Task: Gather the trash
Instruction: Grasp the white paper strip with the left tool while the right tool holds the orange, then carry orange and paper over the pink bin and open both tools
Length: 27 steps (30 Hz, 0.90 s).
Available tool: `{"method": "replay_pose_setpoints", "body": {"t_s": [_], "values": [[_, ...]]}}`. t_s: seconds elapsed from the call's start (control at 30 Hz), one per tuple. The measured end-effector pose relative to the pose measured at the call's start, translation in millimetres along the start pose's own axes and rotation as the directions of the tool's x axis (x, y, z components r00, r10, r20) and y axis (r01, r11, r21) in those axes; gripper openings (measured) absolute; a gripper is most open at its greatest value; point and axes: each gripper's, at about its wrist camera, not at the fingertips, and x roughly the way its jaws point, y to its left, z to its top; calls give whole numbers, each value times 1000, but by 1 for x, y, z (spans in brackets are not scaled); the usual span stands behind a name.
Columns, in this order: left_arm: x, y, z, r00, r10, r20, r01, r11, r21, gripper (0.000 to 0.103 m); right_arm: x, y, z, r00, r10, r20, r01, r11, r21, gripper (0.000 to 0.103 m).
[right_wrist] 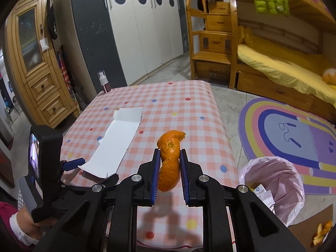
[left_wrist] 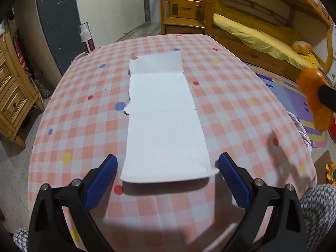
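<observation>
A strip of orange peel (right_wrist: 170,159) stands upright between the blue pads of my right gripper (right_wrist: 169,157), which is shut on it above the checked table. The same orange peel (left_wrist: 313,96) shows blurred at the right edge of the left wrist view. A long white flattened cardboard piece (left_wrist: 163,121) lies on the tablecloth; its near end sits between the fingers of my open left gripper (left_wrist: 168,163), untouched by the pads. In the right wrist view, the cardboard (right_wrist: 117,142) lies left of the peel, with the left gripper's blue finger (right_wrist: 73,163) at its near end.
A pink-lined trash bin (right_wrist: 273,189) with some waste inside stands on the floor right of the table (right_wrist: 189,113). More peel scraps (right_wrist: 321,231) lie on brown cardboard beside it. A spray bottle (left_wrist: 86,40) stands at the table's far left corner. A bunk bed and rug lie beyond.
</observation>
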Motion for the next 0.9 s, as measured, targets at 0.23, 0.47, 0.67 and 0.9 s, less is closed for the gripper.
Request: {"method": "replay_pose_setpoints", "body": {"t_s": [0.23, 0.47, 0.67, 0.9], "values": [[-12, -3, -9, 1000, -25, 3, 25, 999, 35, 77, -10, -5, -5, 1000, 3, 12, -3, 1000, 18, 19], [-42, -11, -6, 994, -83, 67, 80, 995, 57, 77, -28, -17, -8, 999, -16, 41, 14, 999, 44, 19], [-67, -46, 12, 979, -162, 127, 146, 981, 126, 77, -52, -45, -14, 996, -67, 62, 60, 993, 105, 19], [-77, -107, 23, 955, -260, 143, 221, 945, 239, 77, -77, -104, -35, 975, -216, 45, 204, 960, 195, 19]]}}
